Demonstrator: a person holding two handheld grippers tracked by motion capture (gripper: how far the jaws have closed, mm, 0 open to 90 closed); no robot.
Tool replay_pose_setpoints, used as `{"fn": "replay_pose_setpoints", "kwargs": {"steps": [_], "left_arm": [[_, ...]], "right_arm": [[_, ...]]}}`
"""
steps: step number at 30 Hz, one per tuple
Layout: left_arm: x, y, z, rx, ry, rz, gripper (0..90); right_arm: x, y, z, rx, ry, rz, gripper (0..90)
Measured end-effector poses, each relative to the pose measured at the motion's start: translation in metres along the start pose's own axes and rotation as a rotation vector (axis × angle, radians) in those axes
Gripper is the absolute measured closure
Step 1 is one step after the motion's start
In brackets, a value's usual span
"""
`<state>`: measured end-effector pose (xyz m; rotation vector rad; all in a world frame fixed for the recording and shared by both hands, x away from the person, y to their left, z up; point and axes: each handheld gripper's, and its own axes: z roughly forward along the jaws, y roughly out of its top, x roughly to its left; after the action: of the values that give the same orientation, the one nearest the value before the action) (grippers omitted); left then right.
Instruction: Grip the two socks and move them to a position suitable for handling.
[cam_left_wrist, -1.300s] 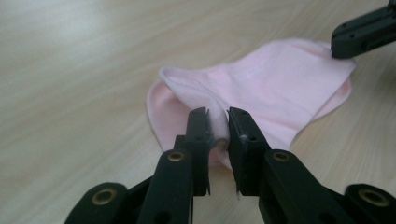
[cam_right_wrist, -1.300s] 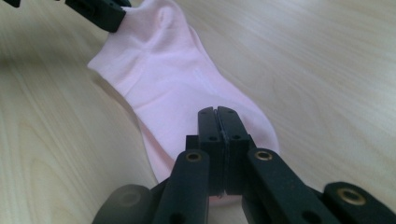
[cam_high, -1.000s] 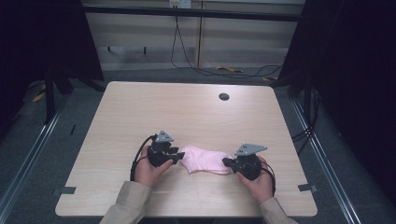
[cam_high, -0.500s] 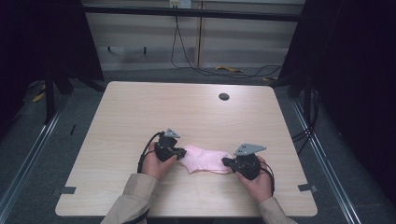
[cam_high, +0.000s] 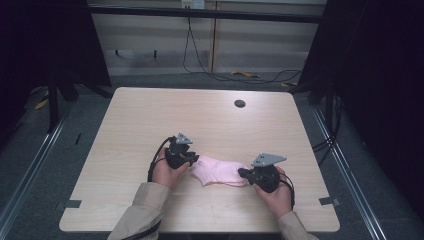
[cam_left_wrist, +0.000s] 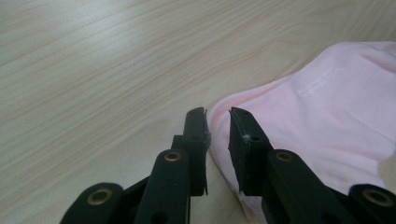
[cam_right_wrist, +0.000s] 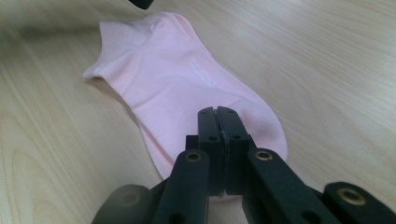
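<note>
High view overhead, facing forward; gripper views close, sharing sock.

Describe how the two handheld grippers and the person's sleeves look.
Both the left gripper and the right gripper are black, each with two flat-sided jaws joined by brass-coloured rivets. A grey three-cornered plate tops each one, and a black cable trails behind. The sleeves are beige.

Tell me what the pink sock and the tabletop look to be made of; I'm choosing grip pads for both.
The pink sock looks like a soft knit fabric, probably a cotton blend: matte, slightly fuzzy, with a ribbed-looking cuff edge and gentle folds. The table looks like pale wood-grain laminate or veneer: smooth, faintly glossy, with long printed-looking grain lines. Which of the two it is cannot be told.
</note>
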<state>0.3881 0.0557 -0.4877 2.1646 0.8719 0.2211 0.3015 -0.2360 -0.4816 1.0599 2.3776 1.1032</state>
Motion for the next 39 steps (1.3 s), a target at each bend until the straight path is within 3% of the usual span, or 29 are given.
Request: {"fn": "replay_pose_setpoints", "kwargs": {"steps": [1,9,14,18,25,30,39], "left_arm": [[-0.001,0.0,0.002,-0.012,-0.004,-0.005,76.1],[-0.013,0.0,0.004,-0.016,0.029,0.1,63.4],[-0.018,0.0,0.007,-0.001,-0.001,0.097,63.3],[-0.02,-0.003,0.015,0.019,-0.024,0.09,69.2],[-0.02,0.0,0.013,0.055,-0.033,0.036,88.1],[-0.02,0.005,0.004,0.032,-0.036,0.016,89.5],[-0.022,0.018,-0.006,0.005,-0.04,0.014,89.7]], "right_arm": [[0.0,0.0,0.0,0.0,0.001,-0.001,89.2],[0.0,-0.001,0.001,0.002,0.002,-0.004,89.1],[0.0,-0.001,0.002,0.006,0.0,-0.004,89.1],[0.0,-0.001,0.002,0.008,0.002,-0.003,89.1],[0.0,-0.001,0.003,0.005,0.0,-0.002,89.1],[0.0,0.001,-0.001,-0.017,-0.001,-0.003,89.1],[0.0,0.007,-0.008,-0.053,0.003,-0.002,89.1]]}}
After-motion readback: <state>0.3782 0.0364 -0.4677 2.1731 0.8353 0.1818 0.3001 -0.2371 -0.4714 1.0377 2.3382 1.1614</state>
